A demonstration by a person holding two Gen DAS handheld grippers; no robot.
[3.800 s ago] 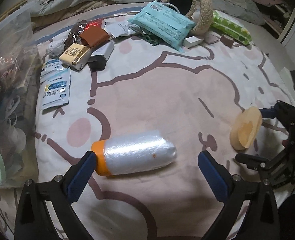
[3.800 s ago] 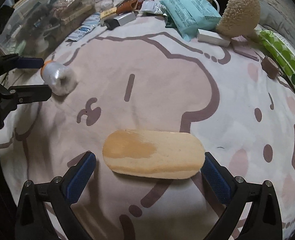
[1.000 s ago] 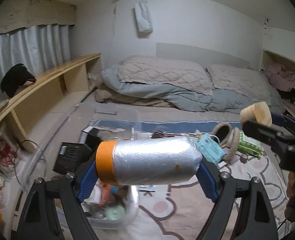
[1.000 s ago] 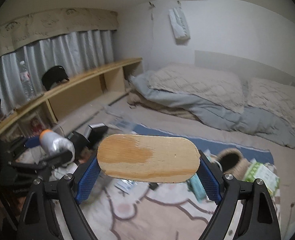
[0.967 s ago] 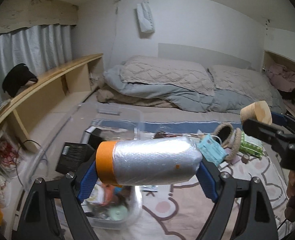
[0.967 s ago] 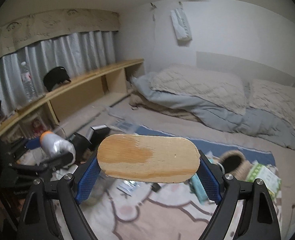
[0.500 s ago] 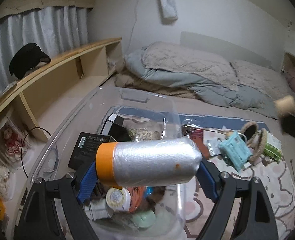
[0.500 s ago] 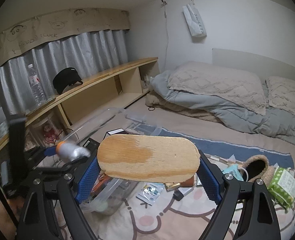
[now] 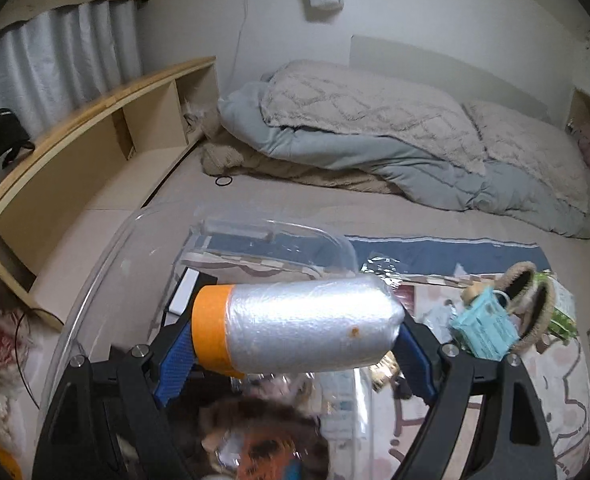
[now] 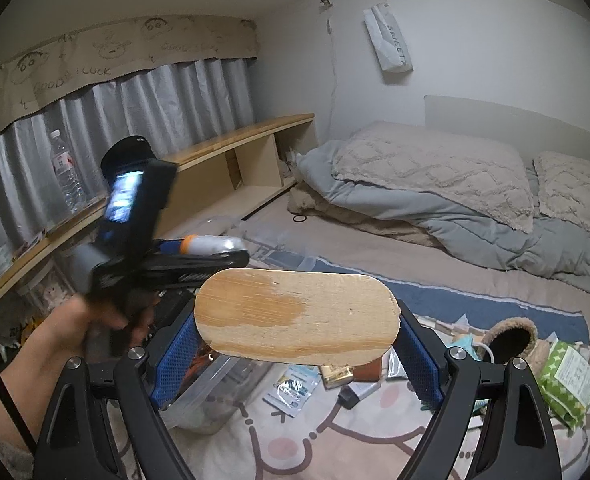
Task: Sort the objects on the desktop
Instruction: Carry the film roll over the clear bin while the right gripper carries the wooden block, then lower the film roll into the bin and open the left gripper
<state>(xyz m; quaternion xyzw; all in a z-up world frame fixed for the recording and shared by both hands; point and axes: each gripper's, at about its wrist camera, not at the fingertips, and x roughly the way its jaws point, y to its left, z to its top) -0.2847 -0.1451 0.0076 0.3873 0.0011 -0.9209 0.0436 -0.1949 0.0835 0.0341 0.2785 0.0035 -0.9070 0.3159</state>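
A wrapped roll (image 9: 295, 326) is being clamped by the left gripper (image 9: 295, 340) above the clear bin (image 9: 95, 280), its blurred contents hard to make out; a wooden piece (image 10: 297, 322) is being clamped by the right gripper (image 10: 297, 354) beside the bin

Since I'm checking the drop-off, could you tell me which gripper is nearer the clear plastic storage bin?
Left. The left gripper holds the foil-wrapped, orange-capped roll directly over the clear plastic storage bin; the right gripper, holding the oval wooden board, is off beside it.

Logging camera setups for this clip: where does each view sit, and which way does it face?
Left wrist: on the left gripper, looking over the clear bin toward the bed; its jaws clamp the plastic-wrapped roll.
Right wrist: on the right gripper, facing the shelf and bed; its jaws clamp the wooden board; the left forearm shows.
Shared: roll, bin, quilt, fuzzy slippers.
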